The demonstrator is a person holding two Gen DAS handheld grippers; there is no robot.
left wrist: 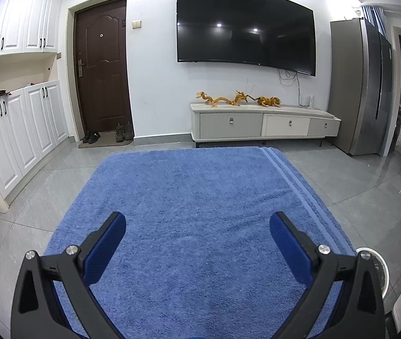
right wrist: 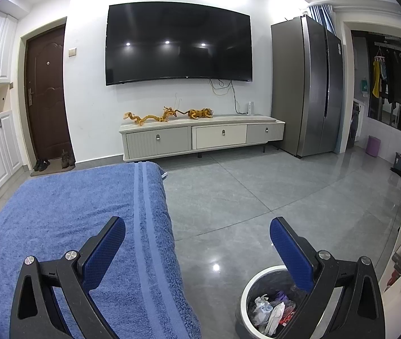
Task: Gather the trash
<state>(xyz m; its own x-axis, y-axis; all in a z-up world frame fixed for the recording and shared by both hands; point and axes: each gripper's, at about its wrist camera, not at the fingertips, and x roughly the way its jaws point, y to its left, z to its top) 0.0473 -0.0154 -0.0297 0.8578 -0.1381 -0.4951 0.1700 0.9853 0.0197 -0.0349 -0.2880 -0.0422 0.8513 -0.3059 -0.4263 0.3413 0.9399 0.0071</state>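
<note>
**Mia:** Blue pads come first, right by the camera. Both the left gripper [left wrist: 197,223] and the right gripper [right wrist: 197,228] have their jaws spread wide, and nothing is in them.

**Ben:** So where is the trash?

**Mia:** It sits in the trash bin [right wrist: 247,288] on the floor, just under the right gripper. I see crumpled plastic wrappers [right wrist: 268,310] inside it. The blue towel [left wrist: 189,197] on the worktop has no trash on it that I can see.

**Ben:** Then is the job nearly done?

**Mia:** I think so. The best thing now is to look around slowly for any bit left on the towel or the gray floor [right wrist: 243,197]. If one turns up, come down straight over it, pinch it in the middle, and let go only when it is right over the bin.

**Ben:** How are the hands held?

**Mia:** Both grippers point forward and a little down, side by side. The left one hangs over the middle of the towel. The right one hangs over the towel's right edge, with one pad over the floor by the bin.
</note>
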